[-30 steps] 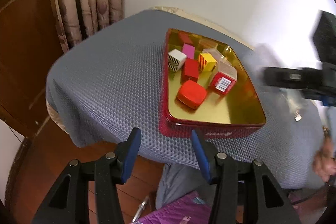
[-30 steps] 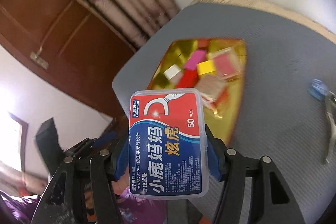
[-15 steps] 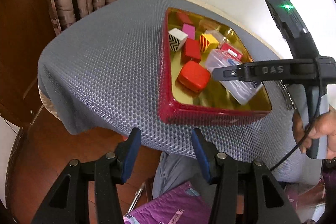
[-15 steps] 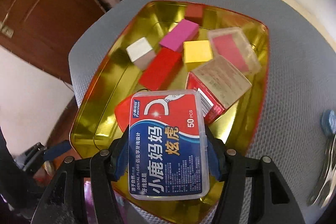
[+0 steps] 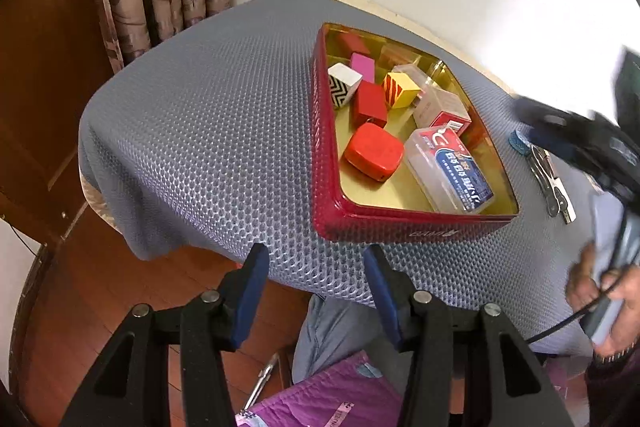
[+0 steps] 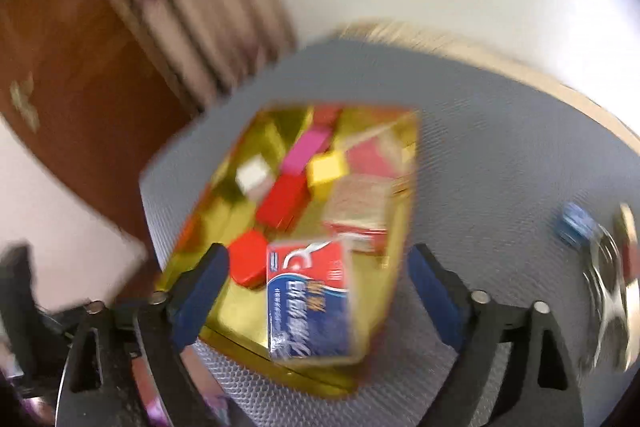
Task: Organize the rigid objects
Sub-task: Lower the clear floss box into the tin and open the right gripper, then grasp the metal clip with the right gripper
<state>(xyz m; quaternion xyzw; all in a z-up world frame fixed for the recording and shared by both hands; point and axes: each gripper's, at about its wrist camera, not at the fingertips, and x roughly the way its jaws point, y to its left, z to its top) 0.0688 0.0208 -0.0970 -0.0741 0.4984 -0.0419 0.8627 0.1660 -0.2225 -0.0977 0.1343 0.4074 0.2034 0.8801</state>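
Resting flat in the near right corner of the tray (image 5: 326, 163), the floss box (image 5: 454, 171) lies free of both claws, its blue and red label facing up; in the blurred right wrist view the same floss box (image 6: 310, 301) sits beyond and between the blue pads, touching neither. Right claw (image 6: 316, 279): jaws opening, already wide, with nothing pressed between them. Left claw (image 5: 316, 291): half open and empty, hovering off the near edge of the worktop (image 5: 200, 131), which is covered by a grey mesh cloth. Tray contents, left wrist view: red rounded case (image 5: 374, 151) just beside the floss box, red block (image 5: 370, 103), zigzag-patterned white cube (image 5: 343, 83), pink block (image 5: 363, 66), yellow striped cube (image 5: 400, 90), a red carton under a clear lid (image 5: 442, 111). Outside the tray, on the cloth to its right: metal pliers (image 5: 550, 183) and a small blue object (image 5: 520, 143). A hand (image 5: 604, 283) grips the right tool's handle at the frame edge
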